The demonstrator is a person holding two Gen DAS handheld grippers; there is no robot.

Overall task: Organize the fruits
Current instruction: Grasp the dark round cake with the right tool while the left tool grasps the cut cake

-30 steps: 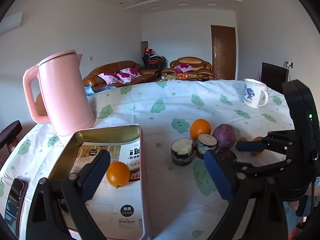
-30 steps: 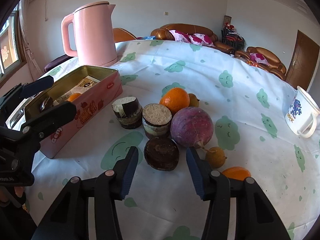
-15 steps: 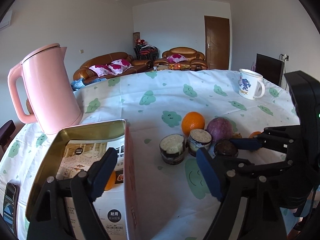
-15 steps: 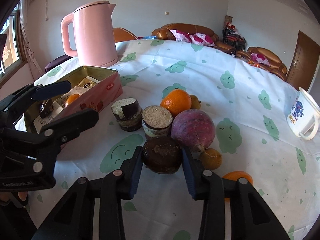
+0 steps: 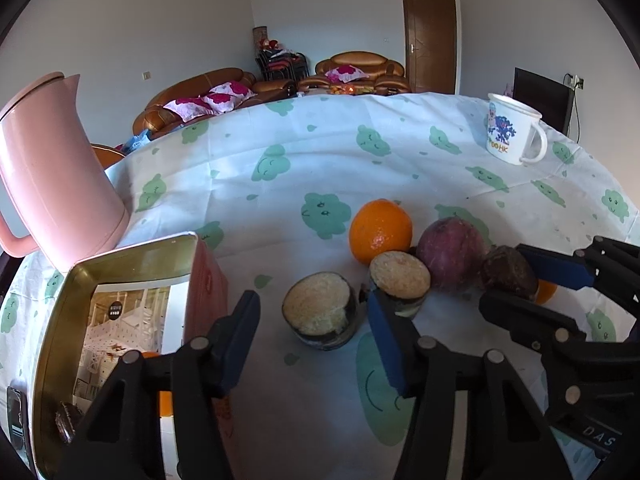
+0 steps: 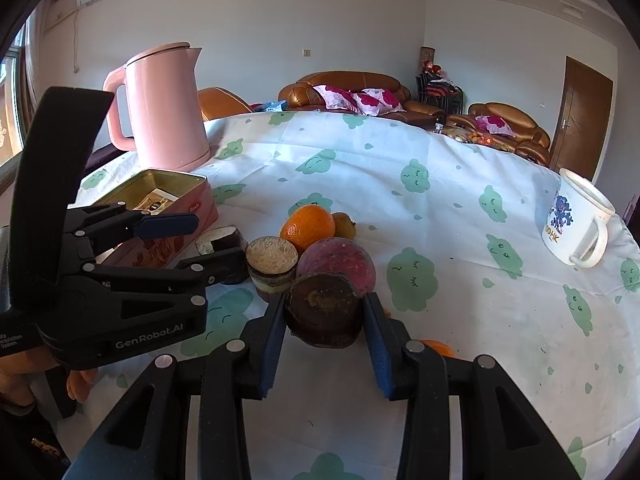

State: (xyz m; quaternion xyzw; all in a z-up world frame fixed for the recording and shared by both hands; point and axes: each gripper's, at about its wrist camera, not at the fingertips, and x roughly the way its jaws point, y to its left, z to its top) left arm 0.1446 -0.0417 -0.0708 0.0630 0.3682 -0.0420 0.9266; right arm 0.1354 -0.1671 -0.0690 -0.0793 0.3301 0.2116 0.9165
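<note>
One open tin (image 5: 132, 256) holding an orange (image 5: 165, 398), right claw (image 6: 325, 334) clamping dark fruit (image 6: 324, 310), left claw (image 5: 314, 334) closing, empty.

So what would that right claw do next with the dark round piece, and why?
Probably lift it straight up. The right gripper has its blue pads pressed on both sides of the dark round piece, which sits tight against the purple fruit. Rising first should clear the pile before heading to the open tin.
</note>
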